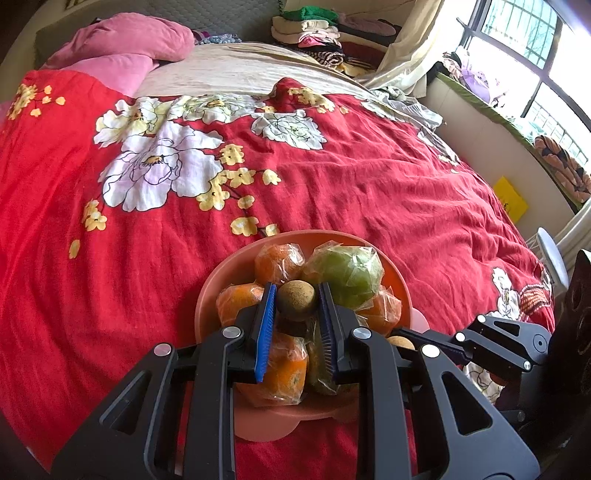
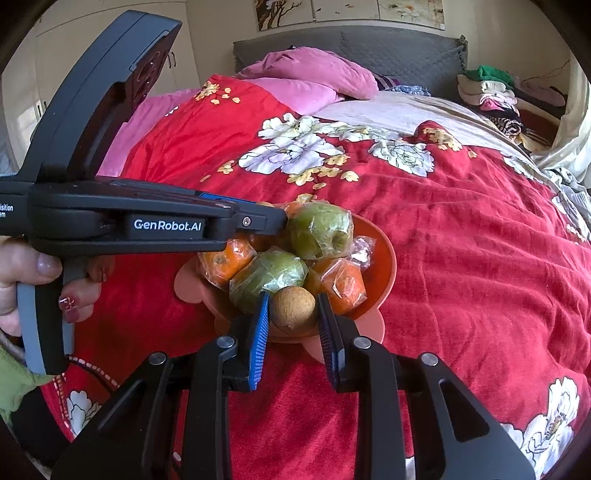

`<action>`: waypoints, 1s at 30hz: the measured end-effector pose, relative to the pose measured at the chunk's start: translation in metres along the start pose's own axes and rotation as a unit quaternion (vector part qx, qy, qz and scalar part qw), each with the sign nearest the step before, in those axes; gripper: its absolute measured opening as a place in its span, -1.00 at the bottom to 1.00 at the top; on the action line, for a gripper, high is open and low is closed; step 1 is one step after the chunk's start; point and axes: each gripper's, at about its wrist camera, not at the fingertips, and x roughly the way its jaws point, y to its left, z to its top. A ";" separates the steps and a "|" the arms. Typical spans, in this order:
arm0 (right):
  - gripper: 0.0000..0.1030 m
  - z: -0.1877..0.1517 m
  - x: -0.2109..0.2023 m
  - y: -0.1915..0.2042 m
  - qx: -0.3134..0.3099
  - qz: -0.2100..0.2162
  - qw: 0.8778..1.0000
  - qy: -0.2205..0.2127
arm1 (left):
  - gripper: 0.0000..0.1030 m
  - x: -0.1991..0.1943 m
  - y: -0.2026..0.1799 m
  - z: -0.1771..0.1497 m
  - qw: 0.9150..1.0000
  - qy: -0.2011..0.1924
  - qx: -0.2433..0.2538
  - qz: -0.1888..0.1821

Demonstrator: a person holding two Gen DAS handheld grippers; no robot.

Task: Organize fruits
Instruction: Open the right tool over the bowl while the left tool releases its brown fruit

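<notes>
A salmon-pink bowl (image 1: 214, 284) sits on the red floral bedspread, piled with wrapped oranges (image 1: 279, 262) and wrapped green fruits (image 1: 347, 271). My left gripper (image 1: 297, 295) is shut on a small brown round fruit (image 1: 297, 301) above the pile. My right gripper (image 2: 291, 304) is shut on another brown round fruit (image 2: 293, 308) at the bowl's near rim (image 2: 384, 258). The left gripper's body (image 2: 147, 221) reaches over the bowl from the left in the right wrist view. The right gripper (image 1: 498, 339) shows at the right in the left wrist view.
The red bedspread (image 1: 369, 184) spreads all round the bowl. Pink pillows (image 1: 129, 48) lie at the headboard. Folded clothes (image 1: 314, 33) are stacked at the far right corner. A window ledge (image 1: 517, 122) runs along the right.
</notes>
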 end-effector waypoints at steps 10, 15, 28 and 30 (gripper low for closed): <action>-0.40 -0.001 0.000 -0.002 0.007 0.002 1.000 -0.002 | -0.70 0.002 0.000 0.003 1.000 0.000 0.001 0.000; -0.37 -0.002 -0.004 -0.003 0.011 0.001 1.000 -0.008 | -0.70 0.004 -0.003 0.004 1.000 0.000 0.000 0.000; -0.08 -0.003 -0.009 -0.010 0.025 -0.010 1.000 -0.014 | -0.70 0.006 -0.005 0.004 1.000 0.001 0.002 0.000; -0.05 -0.003 -0.009 -0.010 0.024 -0.011 1.000 -0.014 | -0.70 0.005 -0.004 0.004 1.000 0.001 0.003 0.000</action>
